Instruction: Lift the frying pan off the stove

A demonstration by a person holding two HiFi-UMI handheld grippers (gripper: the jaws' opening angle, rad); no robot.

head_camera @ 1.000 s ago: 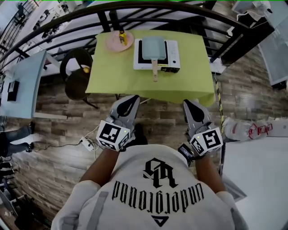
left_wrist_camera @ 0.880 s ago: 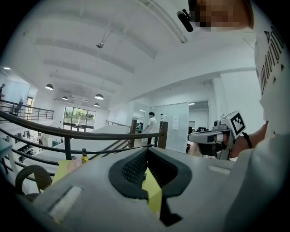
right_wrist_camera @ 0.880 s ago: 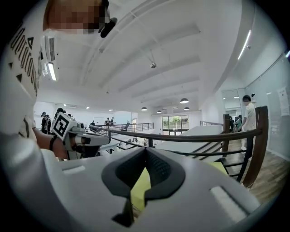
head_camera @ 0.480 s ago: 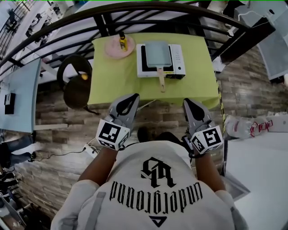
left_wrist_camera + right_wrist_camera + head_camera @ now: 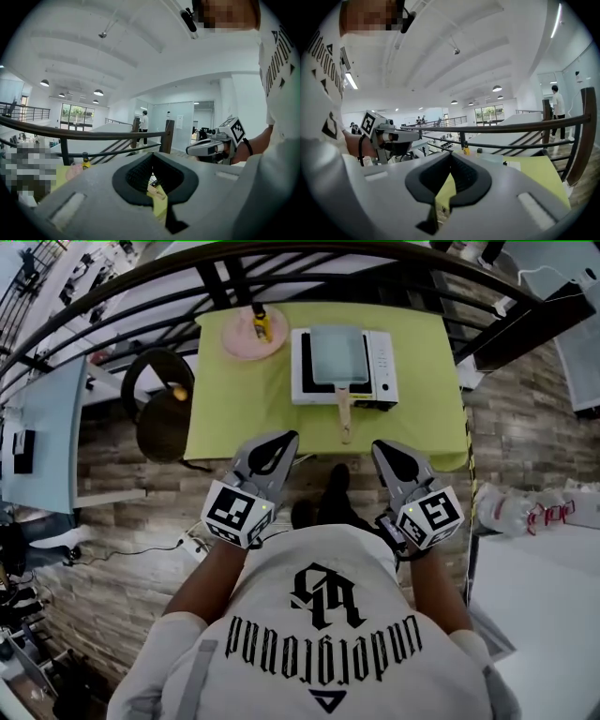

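- The frying pan (image 5: 337, 354) sits squarely on top of the stove (image 5: 382, 371). Its handle (image 5: 344, 413) pokes past the stove's near edge toward the person.
- Both claws hang on the person's side of the stove, well apart from it. The left gripper (image 5: 281, 440) and the right gripper (image 5: 380, 446) each have their jaws pressed together, with nothing between them.
- To my eye this is the reach-in. One claw should spread before meeting the handle, pinch across it close to the pan, then raise it level so nothing tips.
- The pan is rectangular, shallow and pale grey, and its flat, narrow handle looks like light wood.
- The stove is white and boxy with a dark top, and a smooth yellow-green cloth (image 5: 244, 399) lies under it.
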